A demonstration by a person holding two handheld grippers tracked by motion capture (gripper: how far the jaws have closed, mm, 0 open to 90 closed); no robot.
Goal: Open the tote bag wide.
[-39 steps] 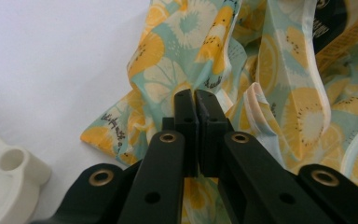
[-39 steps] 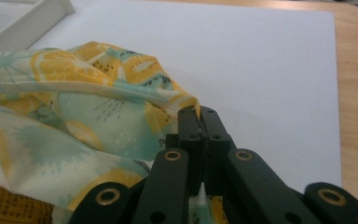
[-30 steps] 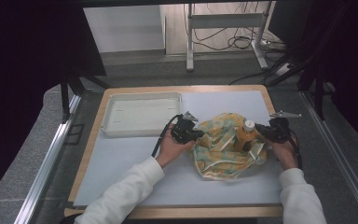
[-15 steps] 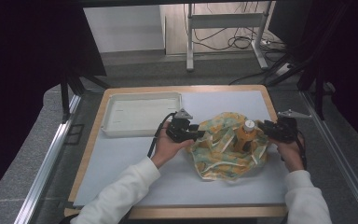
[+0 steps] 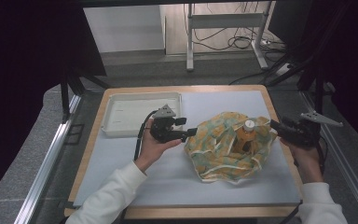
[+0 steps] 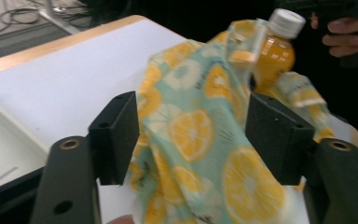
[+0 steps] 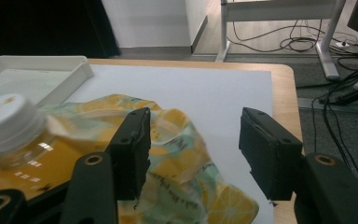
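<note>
With both sets of fingers just opened and holding nothing, your left gripper (image 5: pixel 192 132) and right gripper (image 5: pixel 272 124) flanked the upright juice bottle (image 5: pixel 246 136) in its lemon-print cloth (image 5: pixel 214 151), the right one nearer.

No text, brand or number can be read in these pictures. The cloth (image 6: pixel 200 135), at the centre of the left gripper view, carries small dark print beside its lemon slices, too blurred to make out; the same small print shows near the bottom centre of the right gripper view, also illegible. The bottle (image 6: pixel 275 51), at the upper right of the left gripper view, shows no readable label.
</note>
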